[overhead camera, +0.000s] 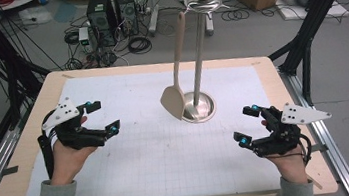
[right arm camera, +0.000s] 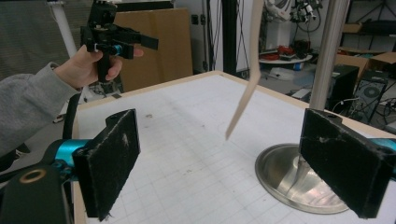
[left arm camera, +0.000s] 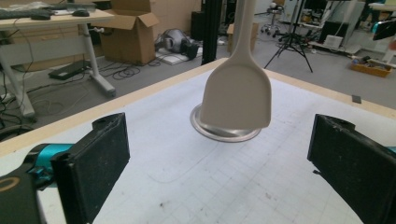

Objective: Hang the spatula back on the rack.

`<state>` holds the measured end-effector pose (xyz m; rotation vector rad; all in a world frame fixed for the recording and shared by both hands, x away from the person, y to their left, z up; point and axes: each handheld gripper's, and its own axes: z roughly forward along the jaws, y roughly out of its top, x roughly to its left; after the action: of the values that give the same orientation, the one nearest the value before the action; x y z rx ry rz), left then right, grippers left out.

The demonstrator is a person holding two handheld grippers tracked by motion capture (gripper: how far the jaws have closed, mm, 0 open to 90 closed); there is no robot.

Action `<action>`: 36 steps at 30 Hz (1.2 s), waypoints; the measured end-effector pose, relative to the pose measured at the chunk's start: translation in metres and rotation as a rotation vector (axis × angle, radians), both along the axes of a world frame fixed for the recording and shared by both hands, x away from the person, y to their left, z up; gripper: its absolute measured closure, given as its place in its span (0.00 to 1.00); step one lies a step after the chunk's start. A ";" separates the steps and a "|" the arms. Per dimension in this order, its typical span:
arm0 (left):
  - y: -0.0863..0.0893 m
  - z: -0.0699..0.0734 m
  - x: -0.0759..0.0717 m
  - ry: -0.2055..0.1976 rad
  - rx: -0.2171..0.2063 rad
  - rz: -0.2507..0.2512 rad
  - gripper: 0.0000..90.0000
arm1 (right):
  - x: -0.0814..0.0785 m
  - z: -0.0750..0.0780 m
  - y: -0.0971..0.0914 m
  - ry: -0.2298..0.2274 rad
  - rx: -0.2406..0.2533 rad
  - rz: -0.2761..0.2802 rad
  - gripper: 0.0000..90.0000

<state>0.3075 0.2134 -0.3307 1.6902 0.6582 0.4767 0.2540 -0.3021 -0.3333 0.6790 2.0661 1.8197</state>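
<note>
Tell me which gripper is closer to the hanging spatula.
The left gripper, judging by the high view: its tips sit nearer the spatula than the right gripper.

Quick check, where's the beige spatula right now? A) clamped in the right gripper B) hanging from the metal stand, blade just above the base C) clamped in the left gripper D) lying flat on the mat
B: the spatula hangs from the top of the metal stand, its blade just above the round base, while the left gripper and the right gripper are both open and empty, off to either side.
</note>
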 end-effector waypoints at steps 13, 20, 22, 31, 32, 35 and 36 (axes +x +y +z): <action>0.030 -0.013 -0.021 -0.021 0.005 0.042 0.07 | 0.006 0.001 0.003 -0.001 0.006 0.005 0.13; 0.055 -0.021 -0.028 -0.021 -0.018 0.099 0.07 | 0.007 0.001 0.003 -0.004 0.002 0.001 0.13; 0.058 -0.024 -0.030 -0.017 -0.025 0.093 0.07 | 0.007 0.001 0.003 -0.005 0.000 -0.005 0.13; 0.067 -0.028 -0.037 -0.003 -0.047 0.097 0.07 | 0.007 0.001 0.003 -0.029 -0.020 -0.025 0.13; 0.068 -0.027 -0.038 -0.008 -0.049 0.104 0.07 | 0.007 0.000 0.003 -0.032 -0.026 -0.025 0.13; 0.070 -0.026 -0.041 -0.015 -0.053 0.102 0.07 | 0.007 0.000 0.005 -0.029 -0.032 -0.025 0.13; 0.071 -0.025 -0.042 -0.017 -0.051 0.105 0.07 | 0.007 0.000 0.006 -0.028 -0.030 -0.024 0.13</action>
<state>0.2658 0.2843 -0.3556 1.6071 0.7429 0.5436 0.2613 -0.2964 -0.3334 0.6638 2.0551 1.7712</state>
